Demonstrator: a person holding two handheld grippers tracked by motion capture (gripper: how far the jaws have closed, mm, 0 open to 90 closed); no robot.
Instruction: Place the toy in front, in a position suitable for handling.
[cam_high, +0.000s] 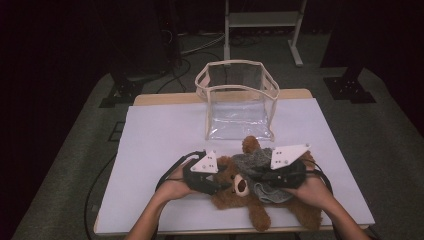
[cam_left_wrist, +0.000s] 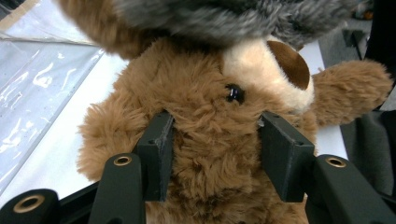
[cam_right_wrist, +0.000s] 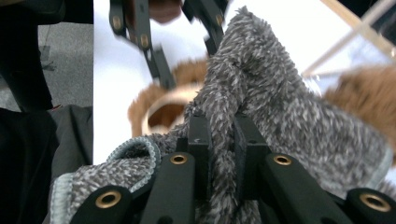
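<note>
A brown plush teddy bear (cam_high: 240, 187) lies on its back near the front edge of the bench (cam_high: 160, 135), shaggy-furred, with a cream muzzle, a dark brown nose and a glossy black bead eye. Draped over its upper body is a grey fuzzy garment (cam_high: 255, 167), a nubbly heathered knit with a pale blue-grey bound edge. The left tool (cam_left_wrist: 215, 140) has its jaws set on either side of the bear's head, pads pressing into the fur, clenched on it. The right tool (cam_right_wrist: 219, 140) is clamped tight on a fold of the grey garment, the knit bunched between its black jaws. Behind the bear, just beside it, stands a clear plastic bag (cam_high: 237, 102), boxy with soft crinkled glossy walls and cream fabric trim around its open top; I see nothing inside it. The bench is covered with a smooth white sheet
</note>
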